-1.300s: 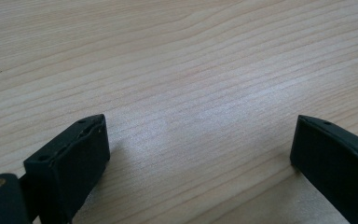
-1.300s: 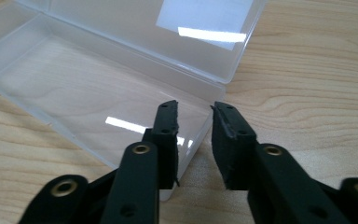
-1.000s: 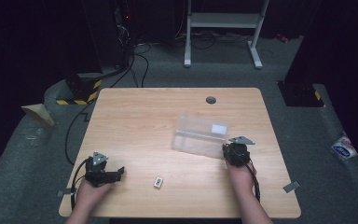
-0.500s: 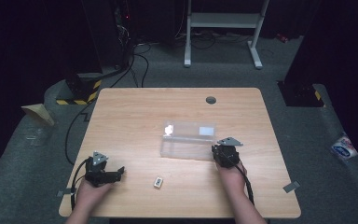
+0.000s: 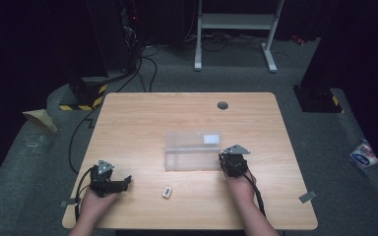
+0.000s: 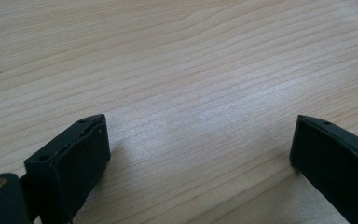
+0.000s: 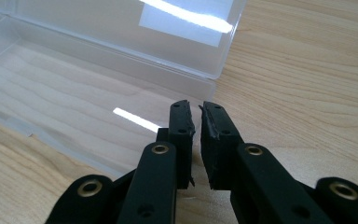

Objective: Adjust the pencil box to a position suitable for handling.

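Observation:
A clear plastic box [image 5: 193,150] lies open in the middle of the wooden table [image 5: 142,118], its lid [image 7: 121,28] folded back with a white label on it. My right gripper [image 5: 222,160] sits at the box's right end. In the right gripper view its jaws [image 7: 196,112] are closed on the thin end wall of the clear box [image 7: 74,93]. My left gripper [image 5: 123,182] rests near the table's front left. In its own view my left gripper [image 6: 200,140] has its jaws wide open over bare wood. A small white block [image 5: 167,191] lies between the two hands.
A round cable hole [image 5: 222,105] sits near the table's far edge. Cables trail from both grippers over the front edge. On the floor are a white frame [image 5: 236,29] beyond the table and a packet [image 5: 363,153] at the right.
The right gripper has moved left with the clear box, and the box has turned square to the table's edges. The left gripper has not moved.

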{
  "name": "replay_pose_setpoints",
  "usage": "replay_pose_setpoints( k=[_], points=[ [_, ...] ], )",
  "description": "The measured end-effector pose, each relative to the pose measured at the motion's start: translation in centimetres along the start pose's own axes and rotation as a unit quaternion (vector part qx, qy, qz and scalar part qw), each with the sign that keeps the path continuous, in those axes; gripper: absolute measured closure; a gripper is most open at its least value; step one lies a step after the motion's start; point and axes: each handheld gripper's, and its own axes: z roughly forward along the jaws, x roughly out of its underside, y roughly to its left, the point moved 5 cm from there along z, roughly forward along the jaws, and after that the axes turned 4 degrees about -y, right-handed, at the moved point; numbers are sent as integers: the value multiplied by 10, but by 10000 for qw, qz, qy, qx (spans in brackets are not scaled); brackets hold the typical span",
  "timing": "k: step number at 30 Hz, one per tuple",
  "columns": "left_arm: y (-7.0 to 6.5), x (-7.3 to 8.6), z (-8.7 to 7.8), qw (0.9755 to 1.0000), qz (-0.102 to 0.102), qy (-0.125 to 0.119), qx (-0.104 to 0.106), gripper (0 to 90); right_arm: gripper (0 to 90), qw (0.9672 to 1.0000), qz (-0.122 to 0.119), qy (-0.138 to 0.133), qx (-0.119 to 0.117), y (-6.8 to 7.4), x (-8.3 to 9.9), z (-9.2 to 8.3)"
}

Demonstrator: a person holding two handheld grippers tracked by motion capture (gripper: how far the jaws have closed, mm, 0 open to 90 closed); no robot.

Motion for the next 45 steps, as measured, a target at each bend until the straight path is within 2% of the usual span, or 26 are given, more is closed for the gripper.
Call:
replay_pose_setpoints(
  k=[21,26,29,32,38,45],
  points=[
    [0,0,0,10000,-1,-1,0,51,810,10000,-1,6,10,1,0,-1],
    [0,0,0,10000,8,0,-5,52,785,9999,127,-84,-21,0,-2,-6],
    [0,0,0,10000,5,-3,-7,53,775,9998,97,-148,-52,1,-4,-8],
    [0,0,0,10000,-3,-3,-14,54,750,9997,137,-185,-68,2,-5,-10],
    [0,0,0,10000,-26,-7,-19,56,609,9994,197,-269,-87,1,-4,-12],
    [0,0,0,10000,-24,-7,-19,56,504,9993,213,-290,-65,-6,-1,-20]
  ],
)
